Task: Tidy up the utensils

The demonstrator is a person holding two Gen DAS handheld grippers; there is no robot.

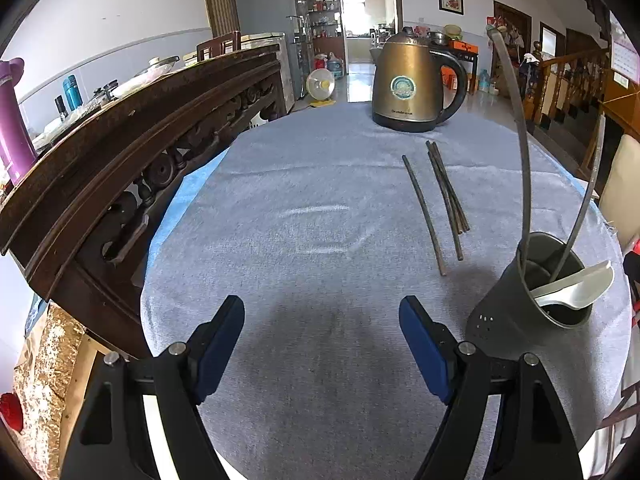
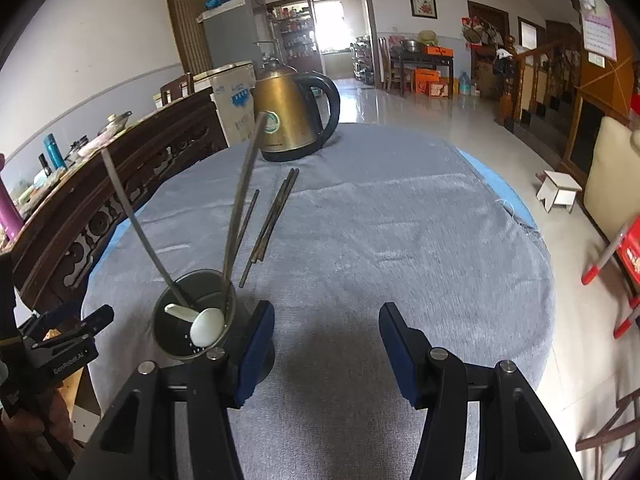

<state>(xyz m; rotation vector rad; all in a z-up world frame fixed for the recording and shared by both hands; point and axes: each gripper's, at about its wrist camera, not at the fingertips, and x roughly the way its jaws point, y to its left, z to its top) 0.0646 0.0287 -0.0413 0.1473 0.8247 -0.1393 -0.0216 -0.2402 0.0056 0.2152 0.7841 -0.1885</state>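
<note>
Three dark chopsticks [image 1: 438,204] lie on the grey tablecloth, ahead and right of my left gripper [image 1: 322,312], which is open and empty. A dark metal holder cup [image 1: 508,300] stands at the right with two long metal handles [image 1: 520,128] and a white spoon [image 1: 576,290] in it. In the right wrist view the cup [image 2: 172,332] sits just left of my open, empty right gripper [image 2: 326,320], with the white spoon [image 2: 206,326] inside and the chopsticks [image 2: 268,220] beyond it.
A bronze electric kettle [image 1: 412,84] stands at the table's far edge, also in the right wrist view [image 2: 288,116]. A carved dark wooden cabinet [image 1: 132,136] runs along the left. The left gripper's body [image 2: 60,344] shows at the left edge.
</note>
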